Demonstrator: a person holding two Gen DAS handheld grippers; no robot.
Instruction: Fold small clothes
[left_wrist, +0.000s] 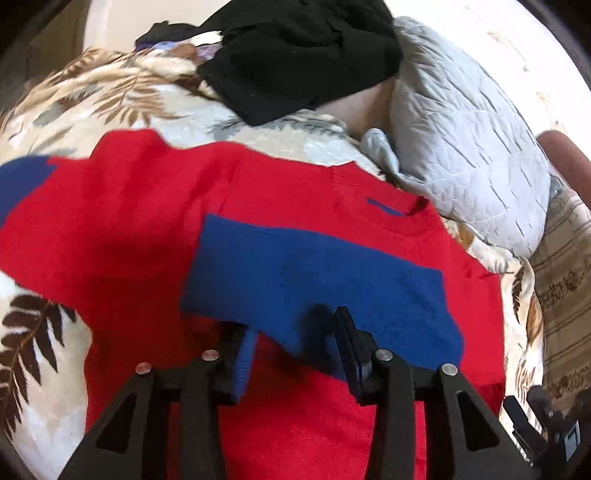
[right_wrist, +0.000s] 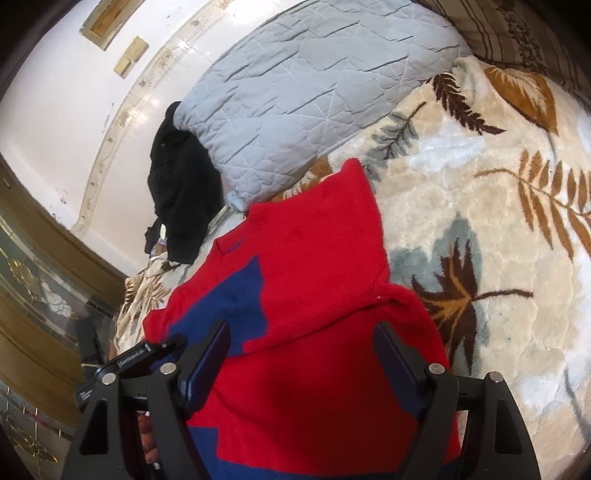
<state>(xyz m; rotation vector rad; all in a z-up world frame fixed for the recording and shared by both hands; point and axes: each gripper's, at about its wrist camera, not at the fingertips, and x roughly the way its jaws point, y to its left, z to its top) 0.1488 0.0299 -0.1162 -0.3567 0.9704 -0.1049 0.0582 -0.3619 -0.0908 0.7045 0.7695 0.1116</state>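
The left gripper (left_wrist: 295, 343) has its fingers partly apart with the blue edge of the red and blue sweater (left_wrist: 258, 229) lying between them, though whether they pinch it cannot be told. The right gripper (right_wrist: 301, 354) stands wide open over the same sweater, gripping nothing. The sweater lies spread on the leaf-patterned blanket (right_wrist: 480, 206) of the bed, with a grey quilted pillow (right_wrist: 295, 88) and black clothes (left_wrist: 303, 59) at its far side.

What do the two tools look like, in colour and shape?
Both the left tool and the right tool have matte black angular linkage arms with triangular cut-outs and round silver pivot pins. Their flat fingers carry dark blue pads. No cables or sleeves show.
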